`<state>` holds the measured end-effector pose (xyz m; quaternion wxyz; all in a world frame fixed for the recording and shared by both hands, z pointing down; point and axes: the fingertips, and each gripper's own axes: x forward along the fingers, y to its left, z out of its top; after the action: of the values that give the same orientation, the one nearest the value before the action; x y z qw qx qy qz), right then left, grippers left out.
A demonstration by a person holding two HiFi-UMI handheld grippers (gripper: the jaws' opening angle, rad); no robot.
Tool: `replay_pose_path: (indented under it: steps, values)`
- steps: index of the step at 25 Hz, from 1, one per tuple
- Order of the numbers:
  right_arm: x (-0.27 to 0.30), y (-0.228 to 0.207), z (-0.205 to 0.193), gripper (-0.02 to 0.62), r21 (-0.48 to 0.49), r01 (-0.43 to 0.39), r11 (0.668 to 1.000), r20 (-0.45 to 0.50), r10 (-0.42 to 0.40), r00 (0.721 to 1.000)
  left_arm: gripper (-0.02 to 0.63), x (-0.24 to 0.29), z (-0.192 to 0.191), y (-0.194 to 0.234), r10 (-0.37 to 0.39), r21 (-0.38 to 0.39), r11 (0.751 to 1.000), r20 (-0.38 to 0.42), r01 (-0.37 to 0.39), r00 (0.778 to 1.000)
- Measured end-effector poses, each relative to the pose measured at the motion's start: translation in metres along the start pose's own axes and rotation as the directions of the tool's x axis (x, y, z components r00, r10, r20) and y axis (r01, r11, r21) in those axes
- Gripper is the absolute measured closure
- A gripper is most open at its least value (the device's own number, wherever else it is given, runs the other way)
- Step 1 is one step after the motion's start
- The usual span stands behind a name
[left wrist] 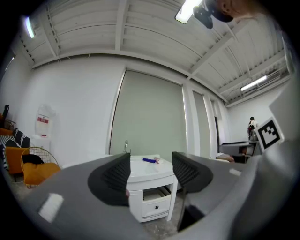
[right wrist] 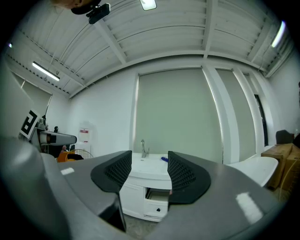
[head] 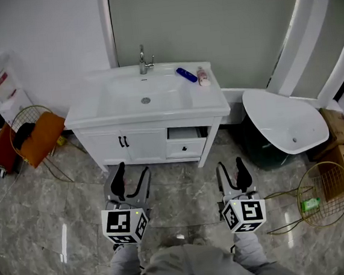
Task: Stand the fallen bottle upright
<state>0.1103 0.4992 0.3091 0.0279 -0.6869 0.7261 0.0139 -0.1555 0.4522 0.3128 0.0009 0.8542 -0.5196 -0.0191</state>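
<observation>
A blue bottle point(head: 186, 74) lies on its side on the white vanity top point(head: 214, 101), right of the basin, with a small pink bottle point(head: 203, 76) beside it. Both grippers hover level over the floor in front of the vanity, well short of it. My left gripper point(head: 133, 171) is open and holds nothing. My right gripper point(head: 231, 164) also shows a gap between its jaws, with nothing in it. In the left gripper view the blue bottle point(left wrist: 149, 160) shows far off between the jaws of that gripper point(left wrist: 151, 176). The right gripper point(right wrist: 149, 173) frames the vanity, and the blue bottle point(right wrist: 164, 159) is tiny there.
The vanity has a faucet point(head: 143, 61) and a half-open drawer point(head: 186, 141). A white basin point(head: 285, 120) leans at the right, beside cardboard boxes point(head: 341, 148) and a wire basket point(head: 322, 193). Another wire basket with orange cloth point(head: 39, 137) stands at the left. The floor is marble tile.
</observation>
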Motion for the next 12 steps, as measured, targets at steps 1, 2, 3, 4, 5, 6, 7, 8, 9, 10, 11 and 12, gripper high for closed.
replay_pose_path:
  steps: [1,2,3,4,5,6,7,8,9,10,11,12]
  values:
    - [-0.001,0.002,0.0,0.353,0.008,0.002,1.0,0.001,-0.002,1.0,0.295,-0.002,0.0,0.002,-0.002,-0.002,1.0,0.0,0.002,1.0]
    - [-0.001,0.005,0.0,0.353,0.019,0.005,1.0,0.003,-0.005,1.0,0.295,-0.003,-0.001,0.005,-0.003,-0.004,1.0,-0.001,0.003,1.0]
    - [-0.002,0.007,0.001,0.353,0.029,0.007,1.0,0.006,-0.008,1.0,0.295,-0.005,-0.001,0.008,-0.005,-0.006,1.0,-0.001,0.005,1.0]
    - [-0.003,0.01,0.001,0.353,0.037,0.011,0.999,0.009,-0.011,1.0,0.295,-0.007,-0.002,0.011,-0.008,-0.008,1.0,-0.003,0.008,1.0]
    - [-0.004,0.013,0.001,0.353,0.041,0.016,0.999,0.011,-0.016,1.0,0.295,-0.008,-0.002,0.014,-0.011,-0.009,1.0,-0.005,0.011,1.0]
    - [-0.005,0.016,0.001,0.353,0.045,0.022,0.999,0.012,-0.023,1.0,0.295,-0.01,-0.004,0.017,-0.015,-0.011,1.0,-0.007,0.015,1.0]
    - [-0.005,0.019,0.0,0.351,0.05,0.029,0.998,0.012,-0.03,0.999,0.295,-0.011,-0.005,0.02,-0.02,-0.013,1.0,-0.01,0.02,1.0]
    - [-0.006,0.022,-0.002,0.351,0.057,0.037,0.998,0.013,-0.038,0.999,0.295,-0.012,-0.007,0.024,-0.026,-0.014,1.0,-0.012,0.026,1.0]
    - [-0.007,0.025,-0.003,0.351,0.063,0.046,0.997,0.014,-0.047,0.999,0.295,-0.014,-0.008,0.027,-0.032,-0.015,0.999,-0.014,0.031,0.999]
    - [-0.008,0.028,-0.005,0.351,0.067,0.054,0.996,0.015,-0.055,0.998,0.295,-0.016,-0.01,0.031,-0.037,-0.013,0.999,-0.016,0.037,0.999]
    - [-0.009,0.032,-0.007,0.353,0.07,0.06,0.996,0.015,-0.062,0.998,0.295,-0.017,-0.011,0.036,-0.04,-0.012,0.999,-0.017,0.04,0.999]
    - [-0.01,0.035,-0.009,0.351,0.071,0.066,0.995,0.014,-0.067,0.998,0.295,-0.018,-0.013,0.041,-0.041,-0.013,0.999,-0.018,0.041,0.999]
